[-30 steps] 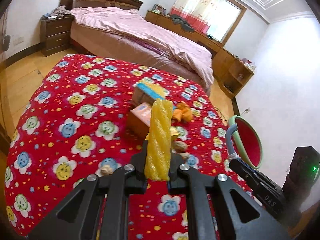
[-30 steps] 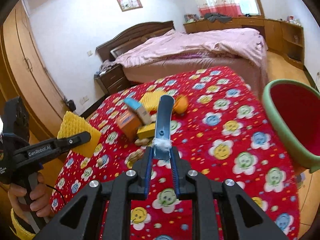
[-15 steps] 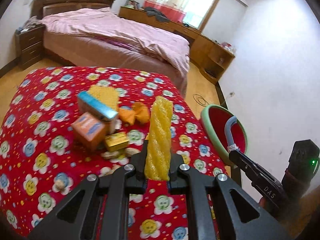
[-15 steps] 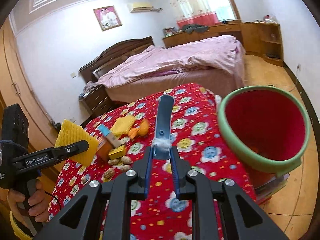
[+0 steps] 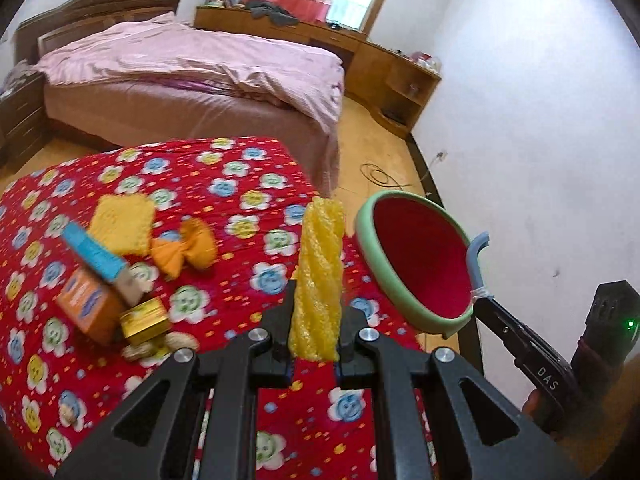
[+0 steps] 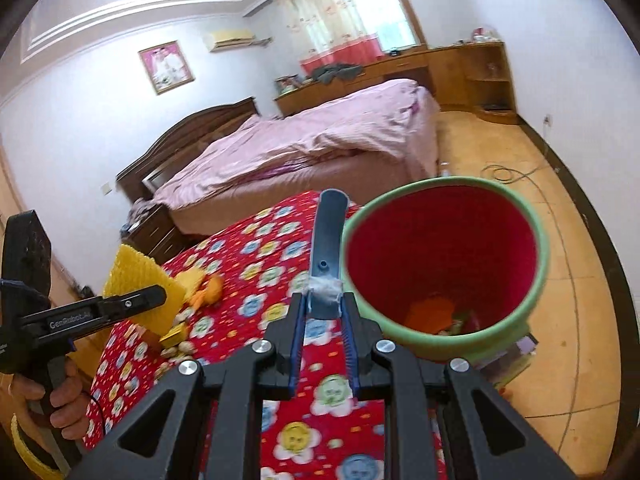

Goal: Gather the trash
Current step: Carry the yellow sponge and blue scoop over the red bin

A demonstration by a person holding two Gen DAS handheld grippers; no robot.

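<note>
left hand-held gripper (image 5: pixel 316 344) pinching yellow foam sheet (image 5: pixel 320 280) edge-up over tabletop (image 5: pixel 240 184), likely for dropping | right hand-held gripper (image 6: pixel 326 312) clamped on blue handle (image 6: pixel 329 240), tilting red bin (image 6: pixel 440 256) toward it

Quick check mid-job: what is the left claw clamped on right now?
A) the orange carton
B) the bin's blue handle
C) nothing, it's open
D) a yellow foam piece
D: the left claw is shut on the yellow foam piece, which stands up between its fingers; the blue handle of the bin sits in the right claw.
</note>
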